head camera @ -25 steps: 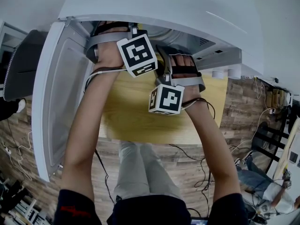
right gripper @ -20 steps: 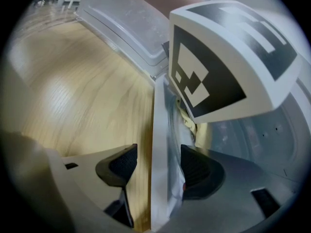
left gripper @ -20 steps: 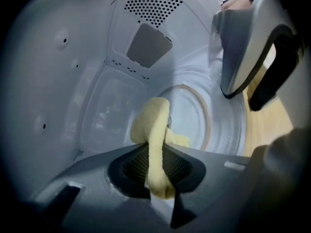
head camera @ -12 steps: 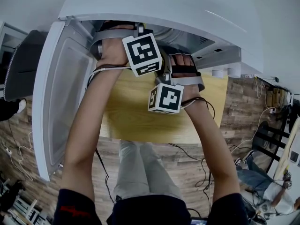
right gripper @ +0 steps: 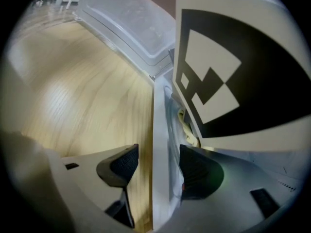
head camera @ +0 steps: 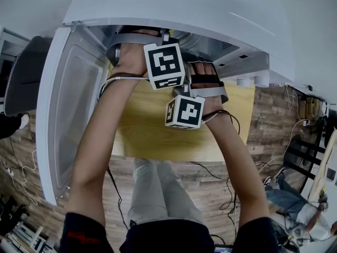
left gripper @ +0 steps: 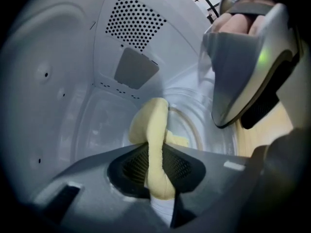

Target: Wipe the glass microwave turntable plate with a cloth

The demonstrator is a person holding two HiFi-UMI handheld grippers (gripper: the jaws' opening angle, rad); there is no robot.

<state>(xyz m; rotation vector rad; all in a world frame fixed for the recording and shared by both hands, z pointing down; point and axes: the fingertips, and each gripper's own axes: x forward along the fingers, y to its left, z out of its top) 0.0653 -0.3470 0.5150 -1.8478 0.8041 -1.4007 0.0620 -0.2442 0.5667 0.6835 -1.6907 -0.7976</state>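
While the left hand and the right hand reach into the white microwave oven on the light wooden table, its door stands open at the left.

Left gripper view: the left gripper is clamped on a pale yellow cloth, right over the round clear glass turntable plate on the oven floor.

Right gripper view: the right gripper has its jaws wide but closing, with the oven's white front sill between them and the pads not touching it.
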